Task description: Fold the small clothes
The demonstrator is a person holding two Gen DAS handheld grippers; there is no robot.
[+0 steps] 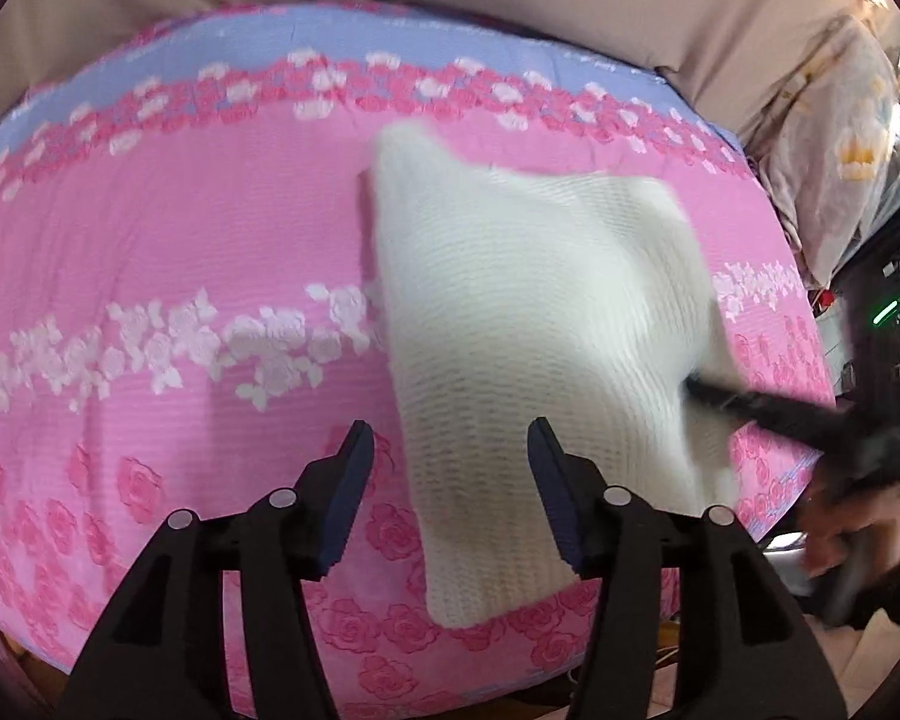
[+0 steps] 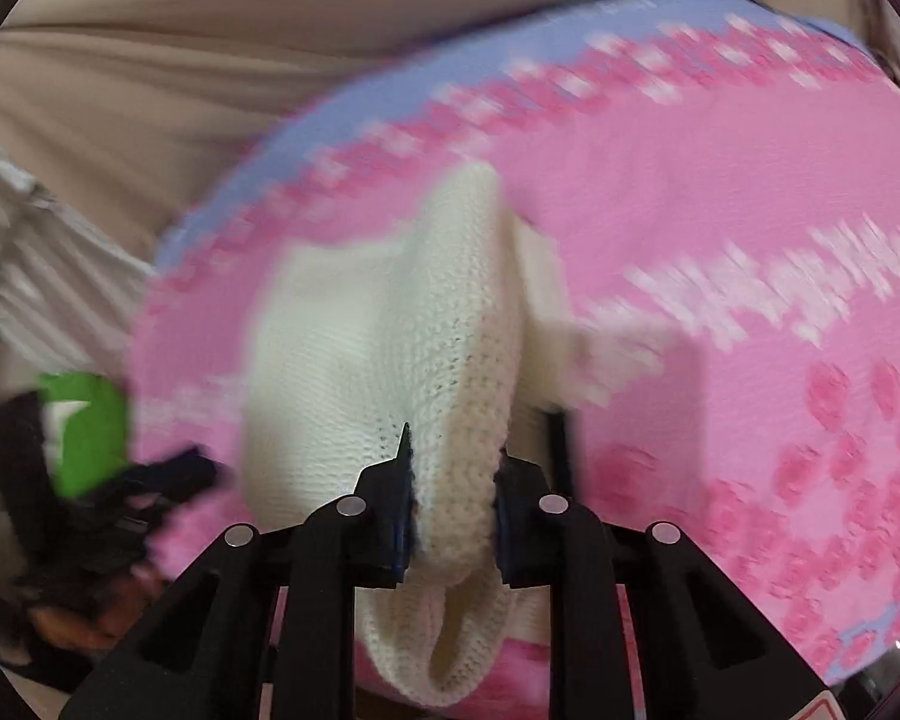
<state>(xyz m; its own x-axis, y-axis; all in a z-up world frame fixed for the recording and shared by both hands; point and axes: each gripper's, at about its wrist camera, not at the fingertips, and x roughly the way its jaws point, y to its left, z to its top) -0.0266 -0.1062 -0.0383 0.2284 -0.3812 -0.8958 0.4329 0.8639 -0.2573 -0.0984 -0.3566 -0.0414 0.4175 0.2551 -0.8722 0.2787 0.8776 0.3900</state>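
- Cream knit garment (image 1: 528,324) lies on the pink rose-print bedspread (image 1: 150,252) in the left wrist view, lifted along its right side so that it tents up from the bed. Its long axis runs from the far edge down toward the camera, leaning slightly right.
- Left tool (image 1: 450,480) hangs above the bedspread with its jaws apart and nothing between the pads; the garment's near-left corner shows in the gap below them, not touched. Of the two tools, this one is free and nearer that loose corner, which lies just ahead and a little right of its fingertips.
- Right tool (image 1: 768,408) comes in from the right edge as a blurred dark bar meeting the garment's right edge, with a hand (image 1: 840,528) behind it.
- Right wrist view, blurred: the right tool (image 2: 453,468) is clamped on a bunched fold of the cream knit garment (image 2: 390,330), both pads pressing into the knit. The cloth rises away from the jaws toward the bed's far edge, and a loop of it sags below them.
- My judgement: the next fold depends on the left tool taking the near-left corner.
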